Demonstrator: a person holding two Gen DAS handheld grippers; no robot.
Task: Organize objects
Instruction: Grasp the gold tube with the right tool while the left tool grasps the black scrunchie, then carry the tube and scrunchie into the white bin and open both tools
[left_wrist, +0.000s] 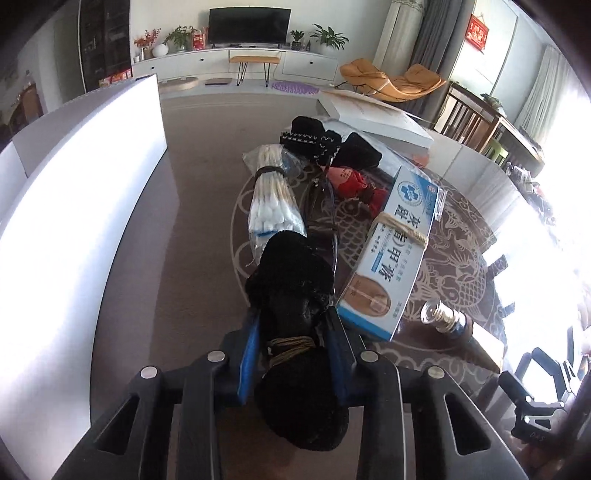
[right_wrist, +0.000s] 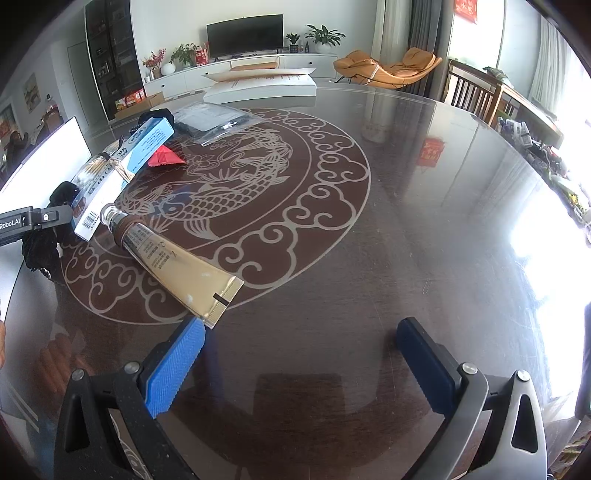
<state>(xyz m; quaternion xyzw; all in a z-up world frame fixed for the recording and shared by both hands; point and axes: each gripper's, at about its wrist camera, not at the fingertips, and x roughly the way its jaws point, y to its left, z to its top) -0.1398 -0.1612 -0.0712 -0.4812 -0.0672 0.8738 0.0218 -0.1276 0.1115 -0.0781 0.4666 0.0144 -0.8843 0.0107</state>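
Note:
My left gripper (left_wrist: 293, 332) is shut on a black fabric bundle (left_wrist: 291, 273) tied with tan string, held above the table's left edge. Ahead lie a bag of cotton swabs (left_wrist: 271, 195), a blue-and-white ointment box (left_wrist: 391, 251) bound with string, a red pouch (left_wrist: 351, 181) and black socks (left_wrist: 314, 138). My right gripper (right_wrist: 301, 328) is open and empty just above the glass table (right_wrist: 406, 221). A gold tube (right_wrist: 177, 258) with a silver cap lies just beyond its left fingertip (right_wrist: 184, 347). The box (right_wrist: 122, 166) and the left gripper (right_wrist: 33, 221) show at the left.
A white open box (left_wrist: 74, 206) stands to the left of the table. A flat white carton (right_wrist: 266, 85) and a clear plastic bag (right_wrist: 210, 122) lie at the far side. Clutter lines the right rim (right_wrist: 535, 147). The tube also shows in the left view (left_wrist: 450, 321).

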